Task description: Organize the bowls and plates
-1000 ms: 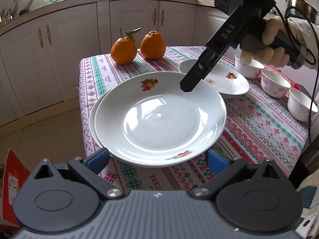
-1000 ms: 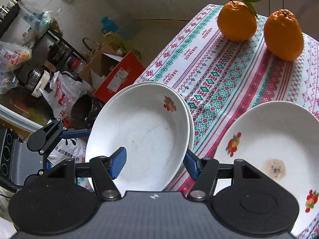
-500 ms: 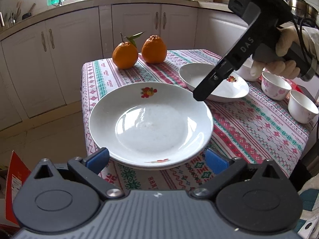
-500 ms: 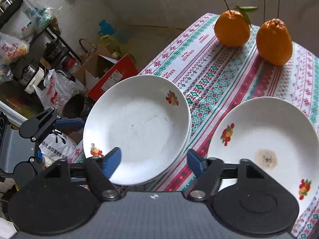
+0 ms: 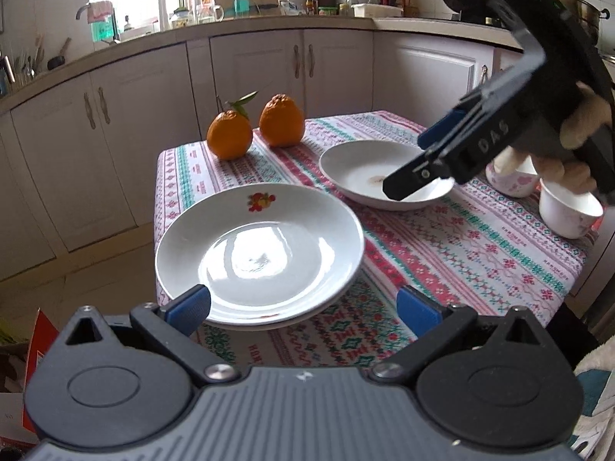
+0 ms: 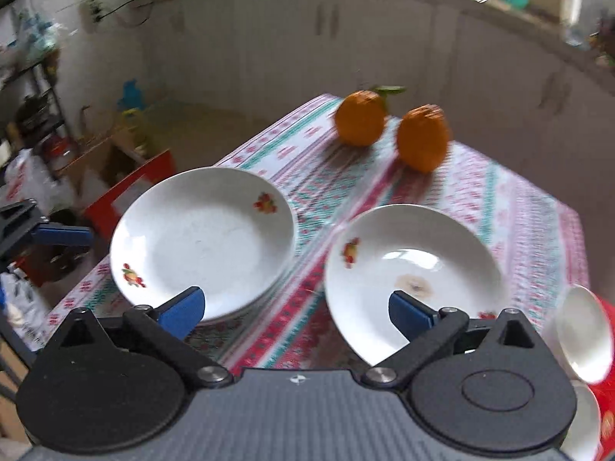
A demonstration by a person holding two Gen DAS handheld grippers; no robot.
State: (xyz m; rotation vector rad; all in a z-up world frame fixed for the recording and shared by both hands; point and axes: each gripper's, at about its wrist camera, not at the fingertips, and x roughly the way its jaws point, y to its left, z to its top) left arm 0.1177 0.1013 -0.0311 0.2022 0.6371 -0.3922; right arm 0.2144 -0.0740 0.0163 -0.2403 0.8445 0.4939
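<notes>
Two white plates are stacked (image 5: 261, 257) at the table's near left corner; the stack also shows in the right wrist view (image 6: 203, 242). A third white plate with a brown stain (image 5: 380, 176) lies alone further right, also in the right wrist view (image 6: 415, 276). Small white bowls (image 5: 569, 211) stand at the right edge. My left gripper (image 5: 303, 307) is open and empty, just in front of the stack. My right gripper (image 6: 296, 309) is open and empty, above the gap between the stack and the single plate; it also shows in the left wrist view (image 5: 426, 157).
Two oranges (image 5: 257, 130) sit at the table's far left end. The table has a patterned cloth (image 5: 461, 253). White kitchen cabinets (image 5: 250, 73) stand behind. A red box (image 6: 127, 192) and clutter lie on the floor beside the table.
The top plate has settled onto the lower one. Both grippers have drawn back and up from the stack; the right one has swung towards the single plate.
</notes>
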